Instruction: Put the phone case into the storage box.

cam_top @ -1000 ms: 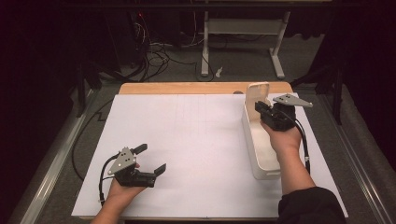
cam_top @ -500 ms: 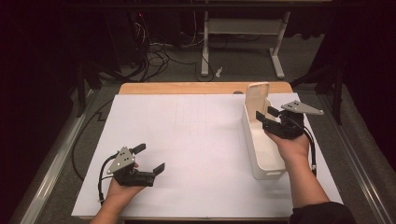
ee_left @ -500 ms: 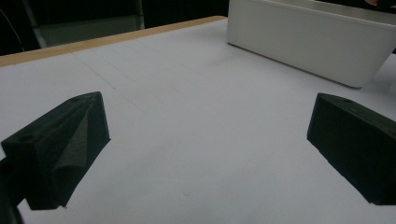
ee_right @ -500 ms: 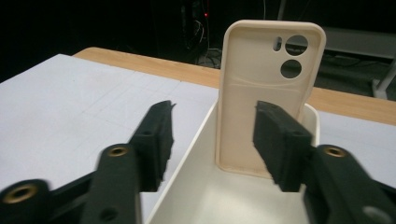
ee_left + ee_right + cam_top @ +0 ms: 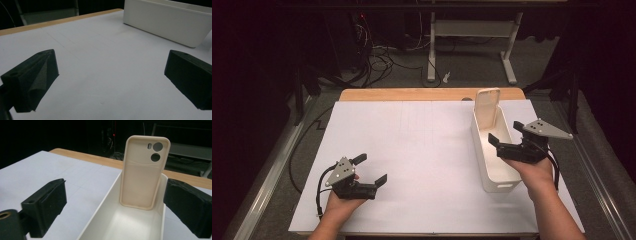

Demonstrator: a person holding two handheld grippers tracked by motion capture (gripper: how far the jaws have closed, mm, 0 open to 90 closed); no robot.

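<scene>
Right claw (image 5: 504,135) has its jaws spread wide with nothing between them; they've just been opening. It sits over the right wall of the white bin (image 5: 490,176), about halfway along it, with the hand (image 5: 535,172) behind it on the near right. In the right gripper view the two black jaws frame the bin's far end, and the phone case (image 5: 144,173) is right there between them but farther off, not touched by either one.

The case is cream coloured and stands nearly upright inside the bin, leaning against the far end wall with its open inner side facing the claw. Camera cutouts are up top, and its upper half sticks out above the rim. From the high view it's at the far end of the bin (image 5: 486,107).

The bin is long and narrow, running near to far along the right side of the desk (image 5: 412,145), on the white sheet that covers most of it.

Left claw (image 5: 373,169) is way over at the near left, also open and holding nothing, hanging low over bare white sheet. In the left gripper view the bin's side (image 5: 170,22) is off at the far right, well apart from the jaws.
</scene>
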